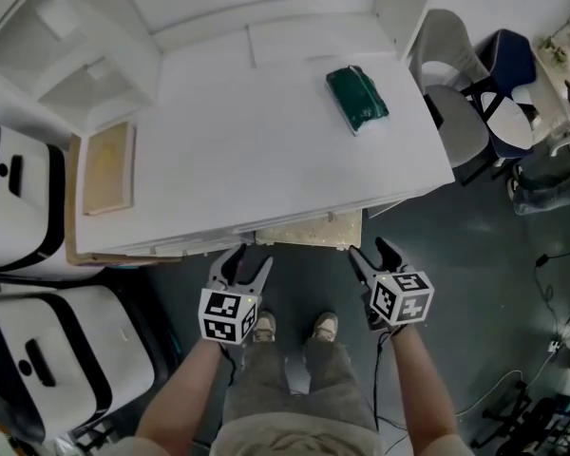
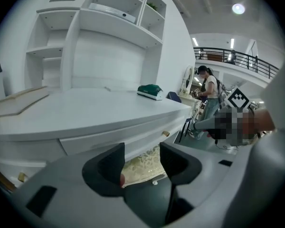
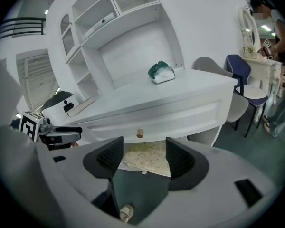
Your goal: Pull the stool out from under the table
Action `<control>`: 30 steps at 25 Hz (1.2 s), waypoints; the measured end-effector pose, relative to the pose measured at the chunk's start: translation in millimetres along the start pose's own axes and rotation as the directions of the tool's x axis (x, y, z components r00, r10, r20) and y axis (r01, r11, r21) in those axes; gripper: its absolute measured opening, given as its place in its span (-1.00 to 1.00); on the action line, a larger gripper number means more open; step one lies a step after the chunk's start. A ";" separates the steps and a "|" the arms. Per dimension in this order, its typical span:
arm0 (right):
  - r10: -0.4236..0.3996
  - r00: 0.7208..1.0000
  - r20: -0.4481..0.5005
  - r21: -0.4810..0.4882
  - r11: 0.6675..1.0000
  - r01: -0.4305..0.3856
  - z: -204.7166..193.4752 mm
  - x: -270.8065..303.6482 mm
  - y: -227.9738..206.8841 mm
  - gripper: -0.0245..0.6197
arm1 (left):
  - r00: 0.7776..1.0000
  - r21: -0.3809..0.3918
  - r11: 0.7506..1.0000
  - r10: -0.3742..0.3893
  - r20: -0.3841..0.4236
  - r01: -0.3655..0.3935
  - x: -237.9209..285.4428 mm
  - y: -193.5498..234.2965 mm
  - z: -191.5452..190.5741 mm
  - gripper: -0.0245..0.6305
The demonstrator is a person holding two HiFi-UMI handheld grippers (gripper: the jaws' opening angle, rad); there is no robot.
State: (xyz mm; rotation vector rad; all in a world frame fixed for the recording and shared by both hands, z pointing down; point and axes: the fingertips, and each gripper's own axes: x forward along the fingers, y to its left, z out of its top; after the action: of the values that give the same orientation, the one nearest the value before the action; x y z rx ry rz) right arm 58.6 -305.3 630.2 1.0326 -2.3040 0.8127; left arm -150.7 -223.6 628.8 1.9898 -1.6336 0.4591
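stool: tucked under the front edge of the table, with only a strip of its cream patterned seat showing. left gripper and right gripper: each about half open and empty, poised just short of the seat's two front corners, not touching it. judged step: approach to grasp. for a clean pull, set both pairs of jaws over the seat edge at matching depth, close firmly, then draw straight back and level, below the drawer knob.
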 end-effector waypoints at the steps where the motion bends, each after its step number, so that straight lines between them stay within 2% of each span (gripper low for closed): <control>1: -0.004 1.000 -0.003 -0.005 1.000 0.004 -6.5 8.1 -4.9 -0.04 | 1.000 -0.004 1.000 0.002 -0.007 -0.002 7.4 5.6 -9.9 -0.19; 6: -0.020 1.000 -0.006 -0.006 1.000 0.020 -40.0 47.1 -31.9 -0.02 | 1.000 -0.009 1.000 -0.007 -0.014 0.007 46.9 23.1 -56.1 -0.19; 13: -0.009 1.000 0.026 0.108 0.994 0.006 -82.4 103.4 -65.3 -0.01 | 0.999 0.055 0.997 -0.048 0.012 0.048 114.5 34.5 -100.9 -0.19; 19: -0.028 0.999 0.043 0.085 0.996 0.024 -110.9 148.3 -90.2 0.00 | 0.998 0.016 0.999 -0.049 0.025 0.049 165.0 54.7 -133.6 -0.15; 26: -0.042 0.997 0.069 0.089 0.995 0.036 -140.9 184.0 -120.3 0.01 | 0.995 0.010 1.000 -0.024 0.101 0.023 204.9 79.6 -158.7 0.00; 30: -0.035 0.996 0.087 0.094 0.995 0.027 -152.8 198.7 -135.8 0.06 | 0.991 -0.019 1.000 -0.008 0.132 0.011 217.3 92.6 -168.6 0.06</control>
State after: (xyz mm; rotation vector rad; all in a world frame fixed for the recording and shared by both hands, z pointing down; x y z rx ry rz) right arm 74.0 -371.7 907.0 1.1640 -2.3369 0.8850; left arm -183.3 -310.7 903.7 2.0505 -1.7001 0.3128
